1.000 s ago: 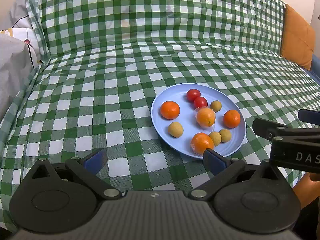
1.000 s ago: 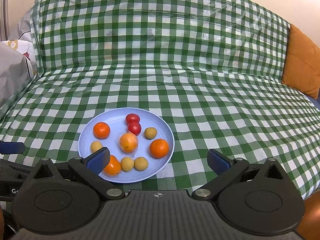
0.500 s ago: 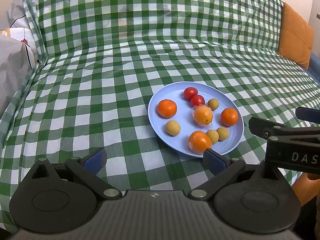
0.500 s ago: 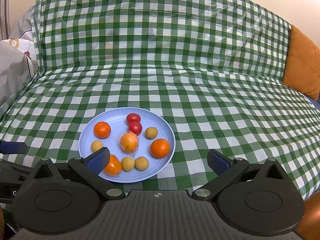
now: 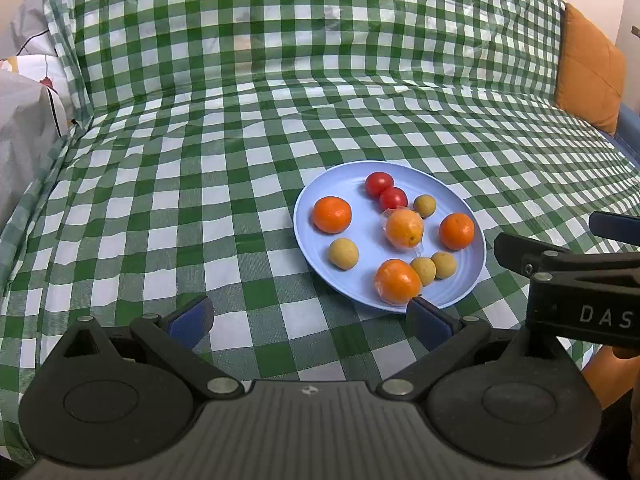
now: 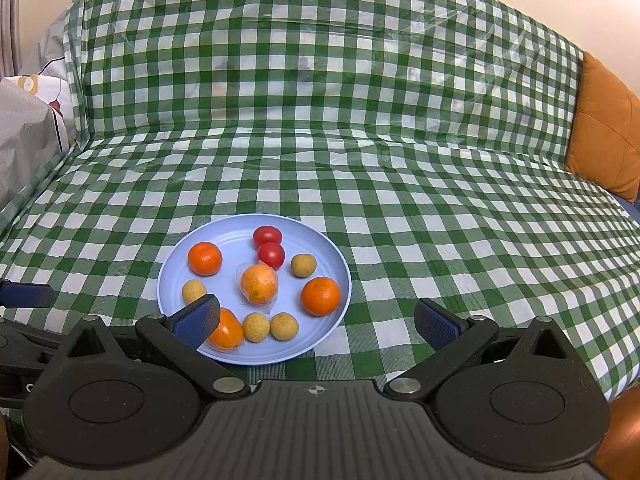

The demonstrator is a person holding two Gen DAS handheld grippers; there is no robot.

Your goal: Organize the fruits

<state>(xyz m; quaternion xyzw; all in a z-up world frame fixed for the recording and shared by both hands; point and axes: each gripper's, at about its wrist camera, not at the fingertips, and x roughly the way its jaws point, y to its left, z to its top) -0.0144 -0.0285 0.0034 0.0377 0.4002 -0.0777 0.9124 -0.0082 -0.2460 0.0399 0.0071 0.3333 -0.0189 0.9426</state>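
Observation:
A light blue plate [image 5: 352, 184] [image 6: 236, 232] lies on the green checked cloth and holds several fruits: oranges [image 5: 332, 214] [image 6: 320, 296], two red tomatoes [image 5: 379, 184] [image 6: 267, 236] and small tan round fruits [image 5: 344, 254] [image 6: 304, 265]. Two oranges [image 5: 404, 227] [image 6: 259, 283] sit in clear wrap. My left gripper [image 5: 310, 320] is open, just short of the plate's near-left edge, holding nothing. Open too, my right gripper [image 6: 318, 322] hovers over the plate's near-right rim; its left finger [image 6: 198, 320] covers part of a wrapped orange [image 6: 228, 334].
The green checked cloth [image 5: 200, 160] covers a sofa seat and backrest. An orange cushion [image 5: 590, 68] [image 6: 604, 128] stands at the far right. A grey and white bundle [image 5: 24, 128] lies at the left. The right gripper's body [image 5: 580, 280] shows at the left view's right edge.
Both views have shifted slightly; the plate sits a little lower-left in the left wrist view. Both grippers stay open, and no fruit has moved.

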